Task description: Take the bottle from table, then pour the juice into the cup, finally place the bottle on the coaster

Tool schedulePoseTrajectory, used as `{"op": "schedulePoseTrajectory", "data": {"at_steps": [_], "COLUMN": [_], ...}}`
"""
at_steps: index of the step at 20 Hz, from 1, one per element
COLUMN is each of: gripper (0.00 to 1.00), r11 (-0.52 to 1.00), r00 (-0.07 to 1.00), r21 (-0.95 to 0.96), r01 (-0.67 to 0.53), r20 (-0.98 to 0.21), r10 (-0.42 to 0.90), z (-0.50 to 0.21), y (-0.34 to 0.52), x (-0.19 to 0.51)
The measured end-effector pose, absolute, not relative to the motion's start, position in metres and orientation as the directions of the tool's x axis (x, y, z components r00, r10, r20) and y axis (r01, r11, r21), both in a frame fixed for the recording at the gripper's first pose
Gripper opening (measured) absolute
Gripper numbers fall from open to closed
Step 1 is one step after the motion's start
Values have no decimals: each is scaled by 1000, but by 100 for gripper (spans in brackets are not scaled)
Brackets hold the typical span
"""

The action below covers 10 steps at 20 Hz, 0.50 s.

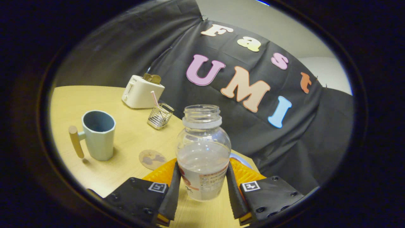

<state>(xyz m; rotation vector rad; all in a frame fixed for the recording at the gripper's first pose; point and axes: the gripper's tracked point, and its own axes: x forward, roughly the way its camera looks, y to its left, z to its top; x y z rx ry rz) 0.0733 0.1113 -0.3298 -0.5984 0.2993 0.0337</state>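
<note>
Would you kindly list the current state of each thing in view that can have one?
bottle: uncapped, upright, partly full of clear liquid, held between the fingers
gripper: shut on the bottle
cup: upright on the table, looks empty
coaster: bare
toaster: bread in its slot
wire holder: upright, holds a straw

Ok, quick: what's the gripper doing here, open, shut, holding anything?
Gripper: shut on the uncapped clear bottle, both fingers pressing its labelled lower sides.
</note>
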Motion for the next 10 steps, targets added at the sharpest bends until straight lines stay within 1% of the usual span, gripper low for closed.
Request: {"op": "schedulePoseTrajectory", "data": {"at_steps": [3,10], "gripper": [71,70], "r11": [755,614], "r00": [967,975], "r21": [-644,-778], "r01": [-120,-133], "r20": [-247,-213], "r10": [-57,-58], "z": [-318,-316], "y": [124,146], "x": [78,84]}}
